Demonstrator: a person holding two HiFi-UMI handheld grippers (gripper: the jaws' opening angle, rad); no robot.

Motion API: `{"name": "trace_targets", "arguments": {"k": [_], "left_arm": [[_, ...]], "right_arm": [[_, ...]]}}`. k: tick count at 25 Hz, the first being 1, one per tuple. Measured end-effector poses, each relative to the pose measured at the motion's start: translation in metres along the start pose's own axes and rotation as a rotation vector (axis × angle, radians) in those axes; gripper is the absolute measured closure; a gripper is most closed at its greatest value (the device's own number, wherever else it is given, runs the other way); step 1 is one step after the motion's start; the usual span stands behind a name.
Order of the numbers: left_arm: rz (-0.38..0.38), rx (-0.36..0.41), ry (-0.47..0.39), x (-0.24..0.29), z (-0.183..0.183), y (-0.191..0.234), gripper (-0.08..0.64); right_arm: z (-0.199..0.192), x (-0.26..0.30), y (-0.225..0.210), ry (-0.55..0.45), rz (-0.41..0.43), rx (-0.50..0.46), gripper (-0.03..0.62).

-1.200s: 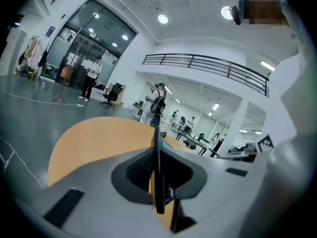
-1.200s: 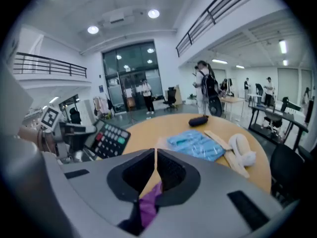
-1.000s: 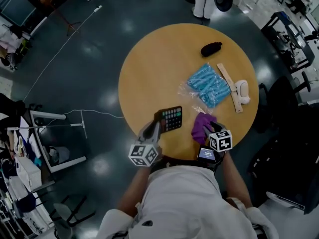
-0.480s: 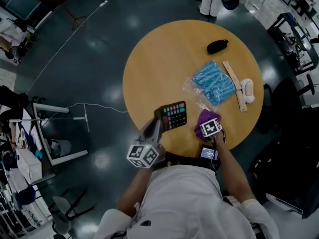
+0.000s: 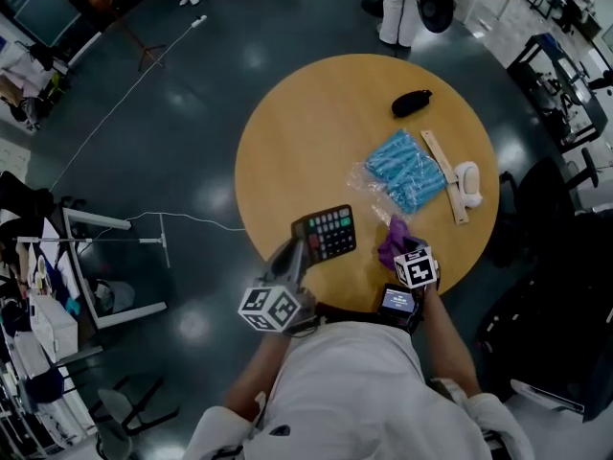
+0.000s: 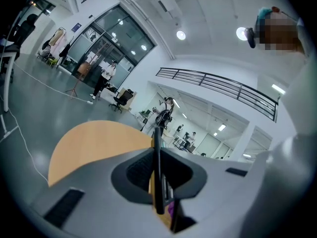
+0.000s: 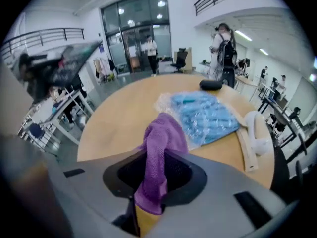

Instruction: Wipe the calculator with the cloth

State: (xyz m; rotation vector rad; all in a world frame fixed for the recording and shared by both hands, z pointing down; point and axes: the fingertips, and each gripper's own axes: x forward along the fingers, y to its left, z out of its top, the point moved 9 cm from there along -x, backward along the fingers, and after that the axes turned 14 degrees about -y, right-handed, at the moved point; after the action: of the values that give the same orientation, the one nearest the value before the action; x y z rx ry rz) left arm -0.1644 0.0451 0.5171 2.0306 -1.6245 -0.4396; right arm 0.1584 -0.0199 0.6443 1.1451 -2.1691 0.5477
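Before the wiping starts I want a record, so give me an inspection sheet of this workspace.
Surface: round wooden table, far left half bare.
Job's things: calculator held by one edge over the table's near side; purple cloth bunched beside it.
Clutter: blue packets in clear plastic, wooden ruler, white object, small black object.
Tools: left tool shut on calculator; right tool jaws have just been closing, cloth pinched between them.
Cables: white cable across floor at left.
Surroundings: dark glossy floor, black chairs, person standing beyond table.
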Motion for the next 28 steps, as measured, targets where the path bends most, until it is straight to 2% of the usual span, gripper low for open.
{"name": "trace_targets", "arguments": {"k": [3, 6, 8, 10, 14, 17, 23, 28], "left_arm": [[-0.004, -0.009, -0.011, 0.003, 0.008, -0.007, 0.514], [-0.012, -0.014, -0.018, 0.009, 0.020, -0.018, 0.514], [-0.033, -0.010, -0.031, 0.015, 0.028, -0.025, 0.514], [-0.059, 0.005, -0.046, 0.020, 0.033, -0.034, 0.514], [-0.107, 0.050, -0.066, 0.030, 0.037, -0.054, 0.514], [-0.145, 0.076, -0.077, 0.031, 0.036, -0.069, 0.514], [-0.199, 0.051, -0.087, 0.020, 0.035, -0.078, 0.516], [-0.210, 0.028, -0.056, 0.017, 0.029, -0.081, 0.515]], "right_arm": [[0.046, -0.058, 0.003, -0.227, -0.017, 0.037, 0.497], [0.099, -0.106, 0.023, -0.436, 0.011, 0.028, 0.497], [0.137, -0.127, 0.047, -0.545, 0.058, -0.021, 0.496], [0.173, -0.142, 0.077, -0.610, 0.114, -0.126, 0.497], [0.212, -0.151, 0.132, -0.655, 0.198, -0.342, 0.497], [0.218, -0.138, 0.153, -0.648, 0.202, -0.449, 0.497], [0.210, -0.125, 0.151, -0.557, 0.155, -0.535, 0.497], [0.198, -0.126, 0.143, -0.526, 0.131, -0.538, 0.496]]}}
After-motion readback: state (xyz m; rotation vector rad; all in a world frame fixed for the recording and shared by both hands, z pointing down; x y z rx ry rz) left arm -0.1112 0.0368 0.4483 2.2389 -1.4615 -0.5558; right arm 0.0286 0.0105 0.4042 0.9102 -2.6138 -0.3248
